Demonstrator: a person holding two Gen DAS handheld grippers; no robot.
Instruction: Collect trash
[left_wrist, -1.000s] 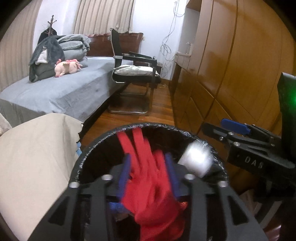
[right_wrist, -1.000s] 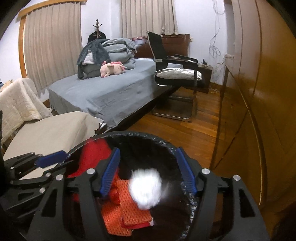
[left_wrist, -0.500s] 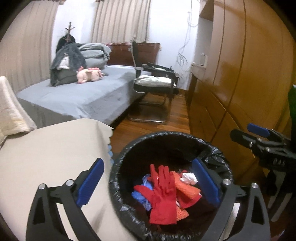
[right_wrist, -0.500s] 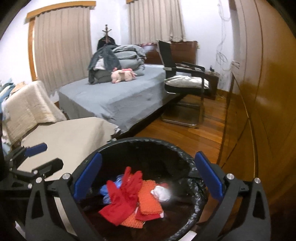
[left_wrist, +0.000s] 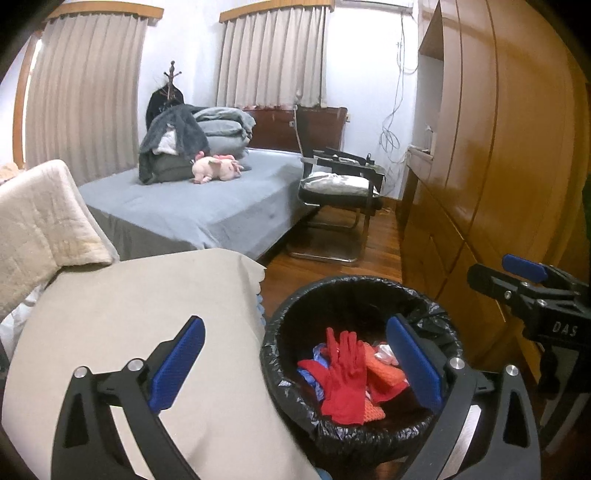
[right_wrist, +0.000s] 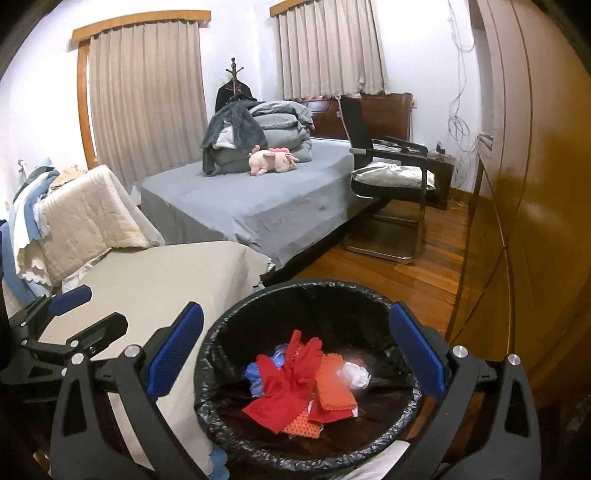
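A black-lined trash bin (left_wrist: 436, 317) (right_wrist: 229, 328) stands on the wood floor. In it lie a red glove (left_wrist: 345, 373) (right_wrist: 284, 380), orange cloths (right_wrist: 334, 384), blue scraps and a white crumpled wad (right_wrist: 356, 373). My left gripper (left_wrist: 295, 363) is open and empty, above the bin's left rim and the beige surface. My right gripper (right_wrist: 295, 354) is open and empty, above the bin. Each gripper shows at the edge of the other's view.
A beige-covered surface (left_wrist: 140, 306) lies left of the bin. Wooden wardrobe doors (left_wrist: 498, 147) stand close on the right. A grey bed (right_wrist: 251, 195) with folded bedding and a pink plush, and a black chair (right_wrist: 388, 173), lie farther back.
The left gripper opened and dropped the red glove into the bin. The white wad fell from the right gripper into the bin. Both grippers then rose and drew back from the bin.
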